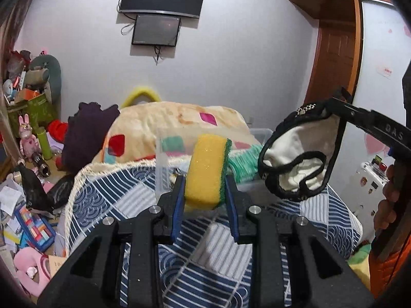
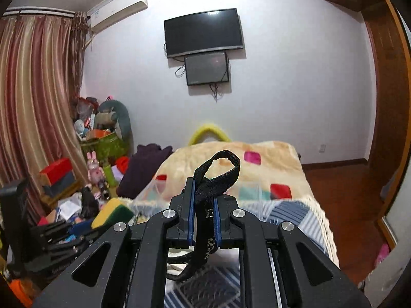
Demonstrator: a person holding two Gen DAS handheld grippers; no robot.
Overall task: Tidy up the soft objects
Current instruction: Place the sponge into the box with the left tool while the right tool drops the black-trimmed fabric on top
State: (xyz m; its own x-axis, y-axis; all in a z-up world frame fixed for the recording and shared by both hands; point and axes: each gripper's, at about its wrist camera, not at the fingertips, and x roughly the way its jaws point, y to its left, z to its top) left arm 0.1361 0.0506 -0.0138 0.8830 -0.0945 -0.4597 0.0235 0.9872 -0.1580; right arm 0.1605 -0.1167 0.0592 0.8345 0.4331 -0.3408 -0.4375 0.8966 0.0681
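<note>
My left gripper (image 1: 204,181) is shut on a yellow sponge with a green scrub side (image 1: 205,169), held upright above the bed. The sponge also shows at the left of the right wrist view (image 2: 113,211). My right gripper (image 2: 203,187) is shut on the black strap (image 2: 218,174) of a black-and-white soft garment (image 1: 295,154), which hangs from it in the air at the right of the left wrist view. A clear plastic box (image 1: 164,164) stands on the bed just beyond both grippers, with green items (image 1: 244,164) behind the sponge.
The bed has a blue striped cover (image 1: 205,256) and a beige blanket (image 1: 164,120) with a dark purple cloth (image 1: 87,133) at its left. Cluttered toys, boxes and papers (image 1: 28,179) fill the floor at left. Bare wooden floor (image 2: 344,192) lies right of the bed.
</note>
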